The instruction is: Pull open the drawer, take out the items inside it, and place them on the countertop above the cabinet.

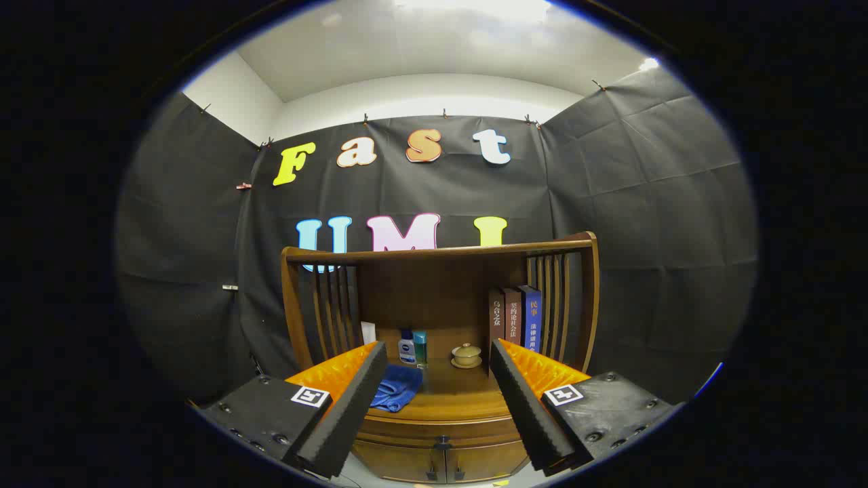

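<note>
Our gripper (437, 407) hangs with its fingers spread wide and nothing between them but open air; neither finger touches anything. Through the gap, well beyond the tips, we see the wooden cabinet (441, 434), facing us squarely. The drawer (441, 428) sits as a curved wooden band just under the countertop — it looks closed, flush with the front — and a small dark knob (442, 444) shows at the middle of the front, near the drawer's lower edge. Below it are two small doors (441, 464) (each with a dark handle near the centre seam).

The countertop (461, 393) above the drawer is polished brown wood with a rounded front edge. On it, just past the left finger (352, 400), lies a crumpled blue cloth (397, 388). Farther back stand two small bottles (412, 347) side by side, and to their right a little lidded cup on a saucer (466, 354), apart from the bottles. Against the right-hand slats (553, 305) three books (514, 317) stand upright, spines toward us. A curved wooden rail (441, 252) arches over the whole shelf, with slatted sides left and right.
</note>
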